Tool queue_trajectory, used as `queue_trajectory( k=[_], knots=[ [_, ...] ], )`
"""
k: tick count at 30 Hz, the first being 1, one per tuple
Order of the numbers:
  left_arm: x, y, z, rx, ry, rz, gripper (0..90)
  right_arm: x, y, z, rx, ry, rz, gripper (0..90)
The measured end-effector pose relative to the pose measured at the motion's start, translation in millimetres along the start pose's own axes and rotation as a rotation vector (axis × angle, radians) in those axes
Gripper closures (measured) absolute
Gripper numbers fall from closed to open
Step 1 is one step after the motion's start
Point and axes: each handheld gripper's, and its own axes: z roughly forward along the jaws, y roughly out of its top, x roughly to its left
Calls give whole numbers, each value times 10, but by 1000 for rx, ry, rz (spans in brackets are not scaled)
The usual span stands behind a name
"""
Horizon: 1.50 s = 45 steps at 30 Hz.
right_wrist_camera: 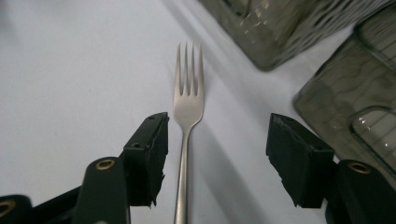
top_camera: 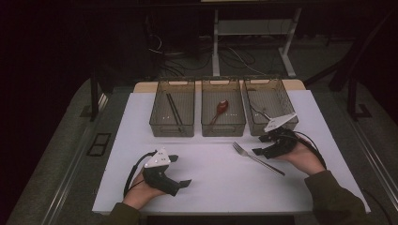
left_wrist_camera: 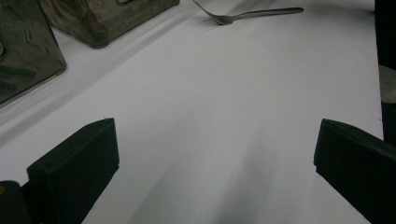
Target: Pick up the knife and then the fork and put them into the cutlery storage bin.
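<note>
between right claw [right_wrist_camera: 217, 154] jaws (apart), fork [right_wrist_camera: 187, 100]

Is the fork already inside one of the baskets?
No, the fork lies flat on the white table, in front of the three baskets and beside the right gripper.

On the white-topped desk [top_camera: 206, 187] I count 3 smoky, see-through plastic bins in a row: the left bin [top_camera: 172, 127], the middle bin [top_camera: 223, 127] and the right bin [top_camera: 257, 127]. There is 1 silver metal fork [top_camera: 257, 159] lying on the bare desk in front of them. The left bin holds 2 dark slim chopsticks [top_camera: 174, 108], the middle bin 1 reddish-brown spoon [top_camera: 220, 108], and the right bin 1 thin metal utensil [top_camera: 259, 114] too dim to name. There are 2 black hand-held claws, a left claw [top_camera: 180, 170] and a right claw [top_camera: 261, 145].
</note>
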Motion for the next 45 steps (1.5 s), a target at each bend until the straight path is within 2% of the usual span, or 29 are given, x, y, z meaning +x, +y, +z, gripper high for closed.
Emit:
queue_trajectory(
  k=[7, 8, 10, 15, 20, 25, 27, 30, 32, 38, 45],
  knots=[
    [-2, 0, 4, 1, 0, 0, 0, 48, 47, 121, 126, 16, -31, 426],
    [-3, -1, 5, 1, -1, 0, 0, 47, 53, 136, 144, 8, -49, 440],
    [-5, -1, 7, 1, 0, -2, 0, 68, 69, 170, 179, 22, -51, 468],
    [-7, -1, 8, 1, 0, -2, 0, 94, 102, 257, 284, 20, -83, 549],
    [-6, -2, 9, 3, 0, 0, 0, 130, 149, 301, 343, 19, -123, 612],
    [-5, -3, 8, 3, 0, -1, 0, 140, 197, 331, 394, 3, -124, 680],
    [-3, -4, 7, 3, 0, 0, 0, 151, 216, 342, 413, 12, -117, 714],
    [-3, -5, 8, 4, -1, 0, 0, 159, 234, 365, 438, 8, -140, 734],
    [-4, -5, 8, 6, 0, 0, 0, 178, 240, 387, 455, 1, -128, 735],
    [-7, -6, 12, 7, -1, 1, 0, 195, 262, 402, 476, 13, -130, 806],
    [-12, -7, 14, 5, -1, -1, 0, 200, 277, 411, 488, 0, -94, 837]
  ],
)
